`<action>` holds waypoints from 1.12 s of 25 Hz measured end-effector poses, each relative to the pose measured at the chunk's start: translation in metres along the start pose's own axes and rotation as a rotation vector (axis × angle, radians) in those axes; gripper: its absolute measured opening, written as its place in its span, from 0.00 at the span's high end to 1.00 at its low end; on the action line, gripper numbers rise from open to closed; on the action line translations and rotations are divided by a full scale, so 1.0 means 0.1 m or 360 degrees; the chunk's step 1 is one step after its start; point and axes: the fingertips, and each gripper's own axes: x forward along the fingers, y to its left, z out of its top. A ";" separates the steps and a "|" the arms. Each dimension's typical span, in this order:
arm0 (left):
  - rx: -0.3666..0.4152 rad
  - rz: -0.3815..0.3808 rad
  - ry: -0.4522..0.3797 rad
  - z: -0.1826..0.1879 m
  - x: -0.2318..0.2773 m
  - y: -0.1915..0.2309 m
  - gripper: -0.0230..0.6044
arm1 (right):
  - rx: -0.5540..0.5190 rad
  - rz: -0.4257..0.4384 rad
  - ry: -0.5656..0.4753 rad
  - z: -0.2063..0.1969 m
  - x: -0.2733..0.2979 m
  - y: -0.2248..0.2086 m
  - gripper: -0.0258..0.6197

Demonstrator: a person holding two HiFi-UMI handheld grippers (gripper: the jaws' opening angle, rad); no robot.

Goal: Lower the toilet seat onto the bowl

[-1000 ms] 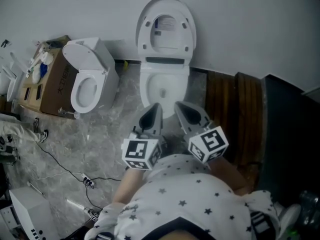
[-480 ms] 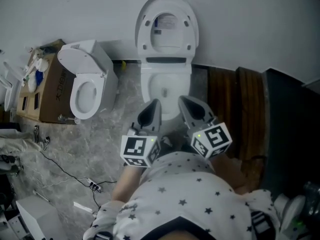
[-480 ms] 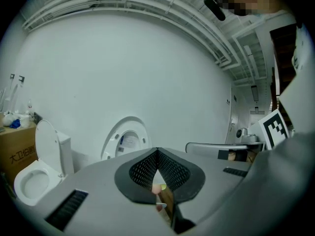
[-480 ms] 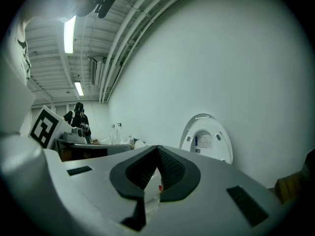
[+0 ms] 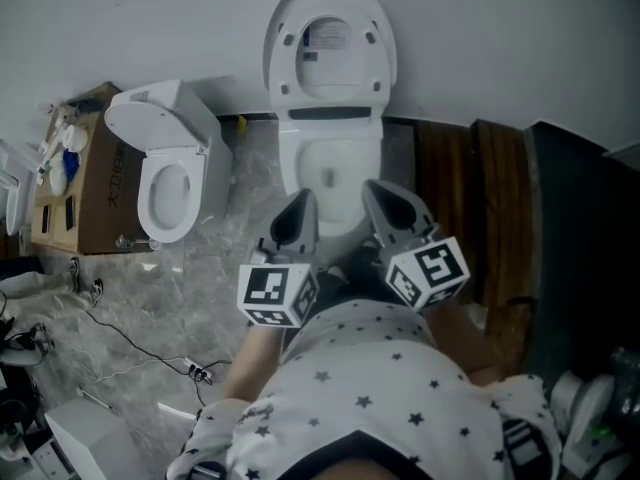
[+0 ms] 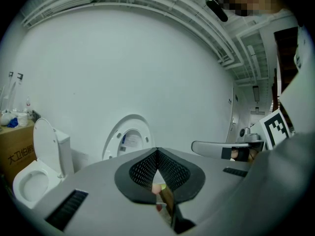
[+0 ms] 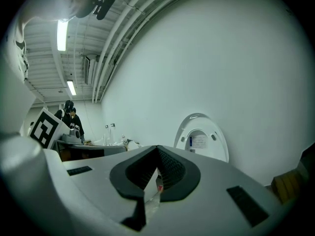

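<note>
Since a second ago, a small advance of both claws toward the toilet bowl [image 5: 330,163], plus a shift of the head view, with the bowl now higher in it and the second toilet [image 5: 165,178] and cardboard box [image 5: 95,193] further left. Just in front of the bowl, overlapping its near left edge in the head view, the left claw [image 5: 300,203]: shut tight, pads meeting at the tip, holding nothing. Beside it, across the bowl's near right edge, the right claw [image 5: 376,190]: likewise fully closed and empty. Not yet lowered, the toilet seat [image 5: 330,43]: upright behind the bowl, leaning back against the white wall [image 5: 520,38], underside with round bumpers and a small label facing forward. Well apart from both claws, touched by neither. Same raised seat seen past the closed tips in each gripper view, left of centre in the left gripper view, right of centre in the right gripper view. Left of the bowl, the second toilet with its own lid up; beyond that, the box with bottles and clutter on top. Right of the bowl, dark wooden boards [image 5: 470,208]. In front and to the left of the bowl, grey marbled floor [image 5: 205,268] with thin cables [image 5: 120,333] trailing across it. Below the claws, a star-printed white shirt [image 5: 370,388]. Far off to the bowl's left in the right gripper view, a person in dark clothes [image 7: 73,119].
</note>
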 end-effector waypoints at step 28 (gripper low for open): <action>-0.0013 0.0089 -0.0041 0.38 1.14 0.39 0.97 | -0.0058 0.0076 -0.0014 0.37 0.90 -0.84 0.95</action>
